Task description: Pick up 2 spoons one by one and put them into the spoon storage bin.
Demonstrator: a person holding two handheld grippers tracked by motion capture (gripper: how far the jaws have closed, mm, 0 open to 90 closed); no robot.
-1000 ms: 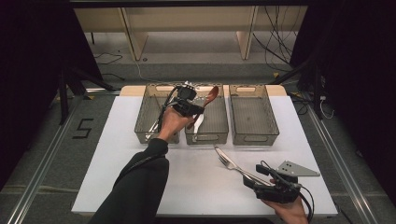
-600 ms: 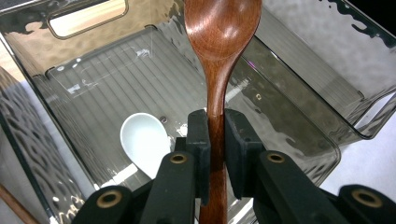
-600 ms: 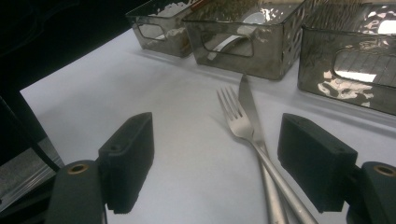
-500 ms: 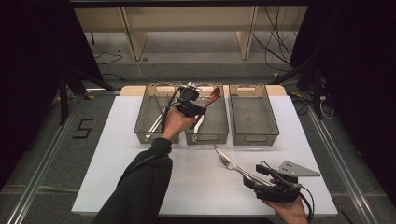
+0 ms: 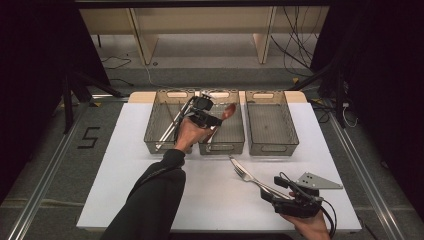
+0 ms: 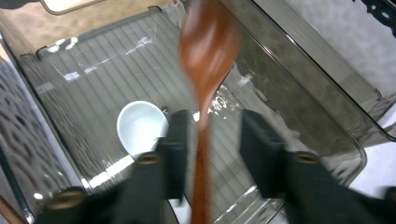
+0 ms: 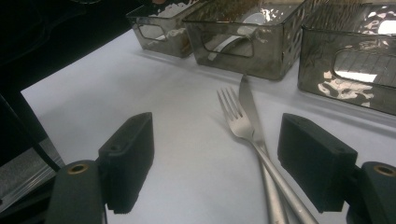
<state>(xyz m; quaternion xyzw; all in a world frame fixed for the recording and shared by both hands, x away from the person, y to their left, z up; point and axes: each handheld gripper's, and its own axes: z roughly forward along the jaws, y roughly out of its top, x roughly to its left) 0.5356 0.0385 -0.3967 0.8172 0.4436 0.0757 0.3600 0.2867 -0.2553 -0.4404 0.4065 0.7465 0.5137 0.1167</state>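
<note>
White tabletop (image 5: 150,190) carries three clear bins in a row at its far edge, with dark floor and wooden shelving beyond.

Step in hand: I am sorting cutlery into the bins, and my left tool (image 5: 212,119) is at the release of a wooden spoon (image 6: 205,60) over the middle bin (image 5: 235,142). Its jaws have just been opening. In the left gripper view the spoon handle runs between the pads, close against one and clear of the other, so I judge the spoon let go and dropping. A white spoon (image 6: 140,126) already lies on that bin's floor, just beside the handle.

My right tool (image 7: 219,163) rests near the front edge of the tabletop, jaws spread wide and gripping nothing. A fork (image 7: 238,121) and a knife (image 7: 247,100) lie together on the tabletop between its pads, touching neither.

Next move, as I judge it: withdraw the left tool, then close the right tool on one handle only, keeping the two pieces apart.
</note>
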